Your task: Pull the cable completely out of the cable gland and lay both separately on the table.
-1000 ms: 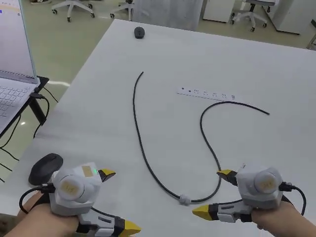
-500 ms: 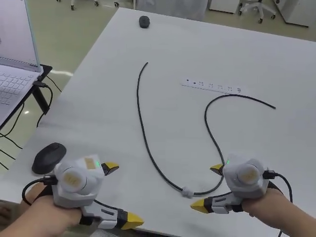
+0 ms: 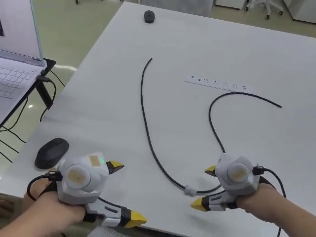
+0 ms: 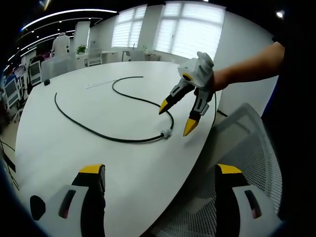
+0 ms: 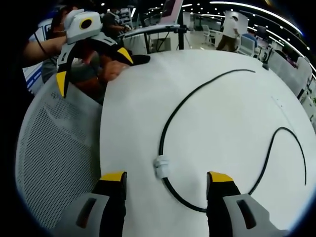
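Both tools spread, nothing pinched, the gland just ahead of the right one.

The right gripper [image 3: 201, 188] has its jaws wide apart. The cable gland [image 5: 161, 167] lies on the table [image 3: 256, 44] just in front of them, threaded on the black cable [image 3: 146, 129]. The left gripper [image 3: 131, 192], also spread, hovers well apart from it. In my judgement, if only one tool pinches, the cable will drag along with the gland, and either could slip over the near table edge.

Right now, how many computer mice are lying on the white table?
2. One computer mouse lies at the table's near left edge; the second mouse lies at its far end. None appears hidden.
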